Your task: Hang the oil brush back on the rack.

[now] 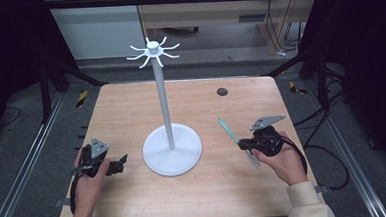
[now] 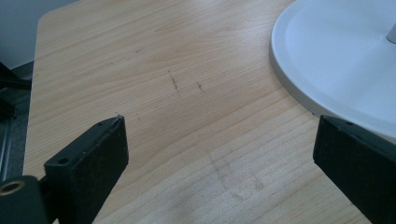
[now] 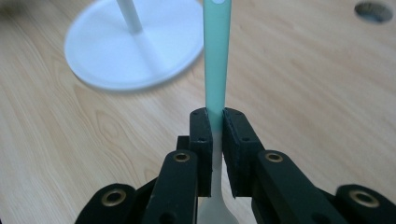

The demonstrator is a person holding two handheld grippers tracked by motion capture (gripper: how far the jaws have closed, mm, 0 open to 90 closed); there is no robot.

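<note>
A white stand rises from a round base at the table's middle, with its ring of hooks at the top of a thin pole. My right gripper is to the right of the base, shut on the pale green handle of a utensil. In the right gripper view the handle sticks straight out past the closed jaws, and its whitish end lies behind them. My left gripper rests low, left of the base, open with bare wood between its fingers. The base's rim lies just ahead on its right.
The wooden table has a small dark round hole at the back right, also seen as the hole in the right gripper view. Black frame bars and cables surround the table on a grey floor.
</note>
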